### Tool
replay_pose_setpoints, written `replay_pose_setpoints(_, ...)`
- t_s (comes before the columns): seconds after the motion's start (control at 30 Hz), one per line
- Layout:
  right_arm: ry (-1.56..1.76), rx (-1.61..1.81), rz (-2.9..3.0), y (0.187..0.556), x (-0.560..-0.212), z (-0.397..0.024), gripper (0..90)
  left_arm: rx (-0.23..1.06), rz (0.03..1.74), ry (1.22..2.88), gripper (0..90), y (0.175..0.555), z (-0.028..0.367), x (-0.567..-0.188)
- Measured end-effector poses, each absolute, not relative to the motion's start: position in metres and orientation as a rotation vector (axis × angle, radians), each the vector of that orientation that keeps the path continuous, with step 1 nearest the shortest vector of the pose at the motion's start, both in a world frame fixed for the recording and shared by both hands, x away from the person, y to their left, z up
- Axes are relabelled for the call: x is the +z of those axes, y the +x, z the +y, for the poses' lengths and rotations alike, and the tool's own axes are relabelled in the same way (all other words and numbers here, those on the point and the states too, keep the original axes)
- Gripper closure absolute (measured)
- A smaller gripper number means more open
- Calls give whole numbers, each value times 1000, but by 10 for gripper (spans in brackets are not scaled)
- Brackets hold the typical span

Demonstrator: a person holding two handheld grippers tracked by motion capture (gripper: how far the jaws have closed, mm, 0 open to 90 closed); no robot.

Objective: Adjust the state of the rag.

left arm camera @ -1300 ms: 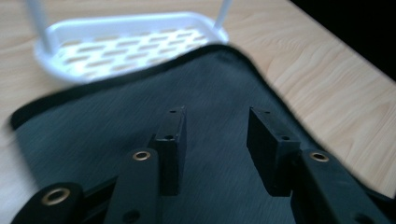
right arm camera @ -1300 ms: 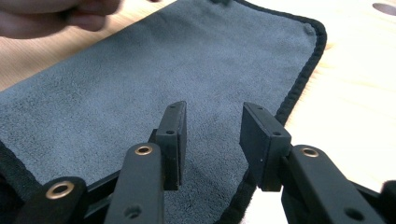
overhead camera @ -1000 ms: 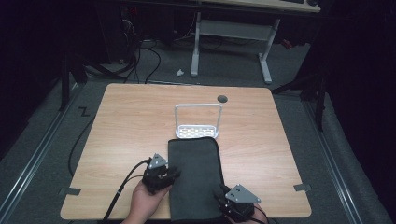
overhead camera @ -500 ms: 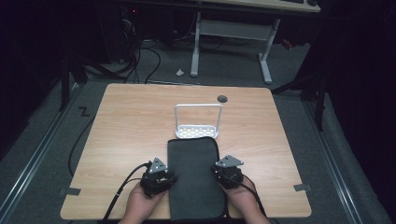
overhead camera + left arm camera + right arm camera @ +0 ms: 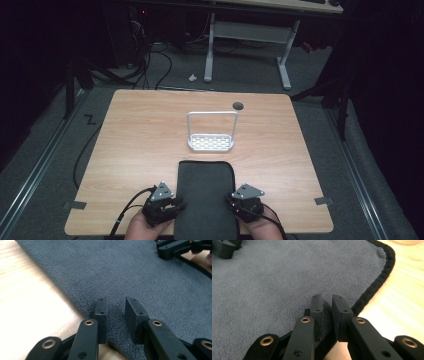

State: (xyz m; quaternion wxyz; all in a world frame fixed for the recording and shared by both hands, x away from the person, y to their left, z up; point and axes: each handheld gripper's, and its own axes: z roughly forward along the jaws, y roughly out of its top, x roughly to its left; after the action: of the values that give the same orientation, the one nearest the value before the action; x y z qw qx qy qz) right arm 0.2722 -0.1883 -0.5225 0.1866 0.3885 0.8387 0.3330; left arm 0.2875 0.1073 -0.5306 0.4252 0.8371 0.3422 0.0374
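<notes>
Now | left tool (image 5: 176, 204) pinches dark cloth (image 5: 206, 200) left edge | right tool (image 5: 231, 201) pinches right edge, jaws just eased

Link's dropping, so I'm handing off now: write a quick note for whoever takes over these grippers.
Left gripper: jaws narrow at the cloth's left edge; grip unclear.
Right gripper: jaws just closed, then eased slightly; the cloth's right edge is bunched between them.
Cloth lies flat at the table's near edge, white rack behind it.
Done: both edges reached. Left: probably lifting or folding the cloth.
</notes>
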Motion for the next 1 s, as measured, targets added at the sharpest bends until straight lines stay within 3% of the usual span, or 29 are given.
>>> replay_pose_setpoints(0.27,1075,942,2371,264,-523,-185,792,79,857,2092,717,286,109,-530)
replay_pose_setpoints(0.4,1083,958,2375,265,-523,-187,788,188,834,2087,672,286,108,-524)
replay_pose_setpoints(0.57,1069,955,2382,266,-523,-187,784,267,927,2035,618,312,111,-516)
replay_pose_setpoints(0.67,1072,967,2383,267,-524,-188,780,250,992,2016,546,333,108,-515)
replay_pose_setpoints(1.0,1064,958,2378,266,-524,-187,776,258,1099,2019,457,386,91,-524)
